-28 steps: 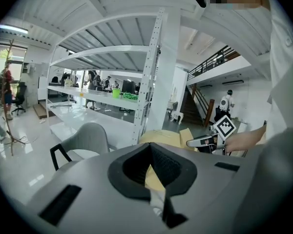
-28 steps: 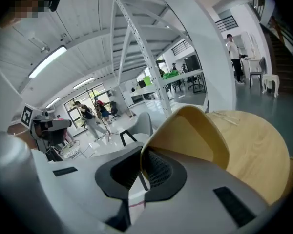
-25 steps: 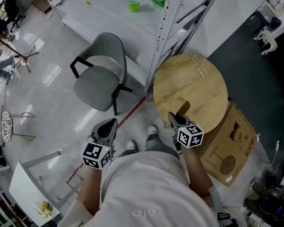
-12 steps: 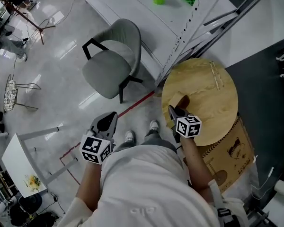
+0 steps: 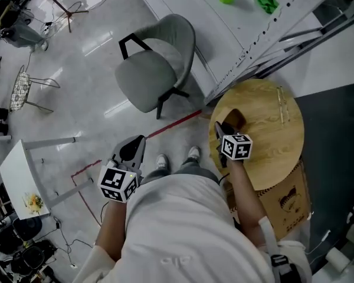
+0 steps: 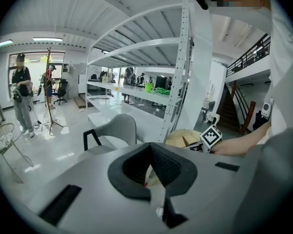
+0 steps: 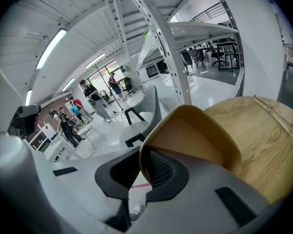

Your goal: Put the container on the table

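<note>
Head view: right gripper [image 5: 220, 127] is pinching the tan container [image 5: 235, 119] by its near rim, at the near-left edge of the round wooden worktop [image 5: 271, 140], with open wood spreading beyond. Left gripper [image 5: 133, 149] is hanging over the floor near a grey chair [image 5: 156, 69]. Left gripper view: jaws are sitting pressed together, holding nothing. Right gripper view: the container wall is sitting clamped between the pads, worktop lying to its right.

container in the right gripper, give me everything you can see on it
The container is a tan, open-topped tub with rounded corners and a thin wall, plastic-looking, nothing visible inside. The right gripper has its jaws shut on the near wall, holding it tilted, opening toward that gripper's camera. It is over the near edge of the round wooden table; whether its bottom touches the wood cannot be told.
</note>
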A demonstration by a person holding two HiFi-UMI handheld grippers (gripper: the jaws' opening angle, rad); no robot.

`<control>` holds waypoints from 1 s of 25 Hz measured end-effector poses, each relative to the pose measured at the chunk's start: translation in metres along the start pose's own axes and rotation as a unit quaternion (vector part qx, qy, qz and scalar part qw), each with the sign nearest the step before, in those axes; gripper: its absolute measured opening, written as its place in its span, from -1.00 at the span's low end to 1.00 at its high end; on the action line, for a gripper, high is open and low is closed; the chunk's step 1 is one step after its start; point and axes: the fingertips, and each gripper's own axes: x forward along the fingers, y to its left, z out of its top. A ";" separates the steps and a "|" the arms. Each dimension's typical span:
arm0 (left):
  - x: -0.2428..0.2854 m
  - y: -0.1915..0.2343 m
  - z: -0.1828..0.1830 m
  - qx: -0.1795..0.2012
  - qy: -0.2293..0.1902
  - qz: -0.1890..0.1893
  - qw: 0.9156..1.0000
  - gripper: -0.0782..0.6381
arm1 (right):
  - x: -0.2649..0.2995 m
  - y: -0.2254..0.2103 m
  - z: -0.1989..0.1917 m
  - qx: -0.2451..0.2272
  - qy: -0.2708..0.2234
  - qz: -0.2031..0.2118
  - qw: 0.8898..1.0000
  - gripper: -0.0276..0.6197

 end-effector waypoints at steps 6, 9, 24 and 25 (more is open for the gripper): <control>-0.007 0.005 -0.008 -0.015 0.005 0.032 0.999 -0.74 | 0.026 -0.019 -0.001 -0.054 0.040 -0.013 0.998 -0.73; -0.010 0.007 -0.007 -0.022 0.002 0.046 0.999 -0.74 | 0.034 -0.027 -0.003 -0.085 0.065 -0.022 0.994 -0.73; -0.026 0.009 -0.027 -0.055 0.003 0.109 0.992 -0.74 | 0.068 -0.069 -0.026 -0.172 0.161 -0.041 0.971 -0.63; -0.027 0.009 -0.028 -0.057 0.003 0.112 0.992 -0.74 | 0.070 -0.070 -0.027 -0.174 0.166 -0.041 0.970 -0.62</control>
